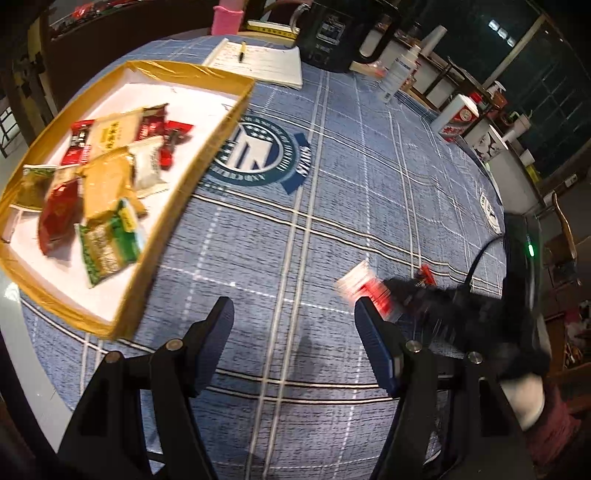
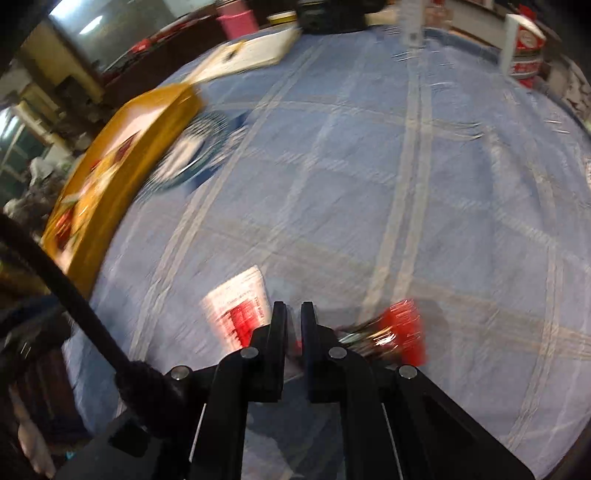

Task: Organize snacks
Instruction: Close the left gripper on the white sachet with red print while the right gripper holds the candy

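Observation:
A gold-rimmed tray (image 1: 218, 125) with a white floor holds several snack packets (image 1: 107, 177) at the left of the blue plaid tablecloth; it also shows blurred in the right wrist view (image 2: 122, 173). My left gripper (image 1: 293, 317) is open and empty above the cloth. My right gripper (image 2: 293, 310) is nearly shut on a red and white snack packet (image 2: 240, 306), which sticks out to the left of its fingers; it also shows in the left wrist view (image 1: 360, 288). A small red packet (image 2: 402, 328) lies just right of the right gripper.
At the table's far side stand a notepad with a pen (image 1: 258, 61), a black bag (image 1: 332, 33), a pink cup (image 1: 226, 18), a white bottle (image 1: 400, 70) and a red and white box (image 1: 458, 118). A black cable (image 2: 66, 284) runs at left.

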`<state>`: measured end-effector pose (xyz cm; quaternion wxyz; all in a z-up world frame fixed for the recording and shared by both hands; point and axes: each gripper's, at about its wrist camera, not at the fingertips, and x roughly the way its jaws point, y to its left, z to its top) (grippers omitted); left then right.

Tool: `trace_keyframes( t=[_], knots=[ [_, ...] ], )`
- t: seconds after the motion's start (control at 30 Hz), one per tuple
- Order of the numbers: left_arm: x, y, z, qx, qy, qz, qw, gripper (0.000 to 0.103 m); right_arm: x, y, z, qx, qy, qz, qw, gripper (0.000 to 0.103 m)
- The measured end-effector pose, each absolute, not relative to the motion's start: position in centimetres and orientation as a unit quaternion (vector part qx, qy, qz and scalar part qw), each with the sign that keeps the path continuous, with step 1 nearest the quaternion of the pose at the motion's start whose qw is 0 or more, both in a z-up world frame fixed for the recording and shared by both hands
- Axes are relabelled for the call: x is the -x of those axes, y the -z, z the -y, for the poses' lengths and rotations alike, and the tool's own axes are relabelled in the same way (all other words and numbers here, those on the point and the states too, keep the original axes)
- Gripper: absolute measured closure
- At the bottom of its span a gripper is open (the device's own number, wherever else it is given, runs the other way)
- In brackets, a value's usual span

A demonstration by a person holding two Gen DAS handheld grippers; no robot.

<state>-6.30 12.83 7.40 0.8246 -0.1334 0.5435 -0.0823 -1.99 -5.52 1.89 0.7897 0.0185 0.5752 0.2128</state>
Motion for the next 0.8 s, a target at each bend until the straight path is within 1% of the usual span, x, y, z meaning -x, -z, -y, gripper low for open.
trace_keyframes(
  t=[0.07, 0.23, 0.37, 0.57, 0.6, 0.63, 0.67, 0.7, 0.8],
  knots=[
    [6.3, -7.1, -12.0, 0.128, 0.090, -0.547, 0.822, 0.034, 2.0, -2.0, 5.9, -0.048, -0.226, -0.579, 0.782, 0.098],
    [6.5, -5.9, -10.1, 0.117, 0.111, -0.561, 0.812, 0.034, 1.6, -2.9, 11.0, -0.106, -0.167, -0.565, 0.801, 0.098],
    [6.5, -4.9, -8.5, 0.092, 0.109, -0.571, 0.808, 0.034, 3.0, -3.4, 13.2, -0.103, -0.142, -0.557, 0.812, 0.098],
    [6.5, -3.3, -6.6, 0.055, 0.107, -0.585, 0.802, 0.035, 4.4, -3.9, 13.6, -0.109, -0.137, -0.549, 0.817, 0.097],
    [6.5, -3.1, -6.3, 0.049, 0.111, -0.584, 0.803, 0.042, 4.7, -3.9, 13.8, -0.110, -0.137, -0.548, 0.818, 0.097],
    [6.5, -3.0, -6.0, 0.039, 0.113, -0.578, 0.807, 0.044, 4.4, -3.9, 13.9, -0.110, -0.136, -0.548, 0.818, 0.097],
    [6.5, -3.0, -5.8, 0.028, 0.114, -0.572, 0.812, 0.052, 4.5, -3.9, 14.2, -0.112, -0.134, -0.548, 0.818, 0.097],
    [6.4, -3.0, -5.7, 0.019, 0.116, -0.570, 0.813, 0.056, 4.3, -3.9, 14.3, -0.113, -0.133, -0.548, 0.818, 0.096],
    [6.3, -3.0, -6.0, 0.020, 0.118, -0.562, 0.819, 0.056, 4.4, -3.5, 14.6, -0.131, -0.135, -0.554, 0.811, 0.094]
  ],
)
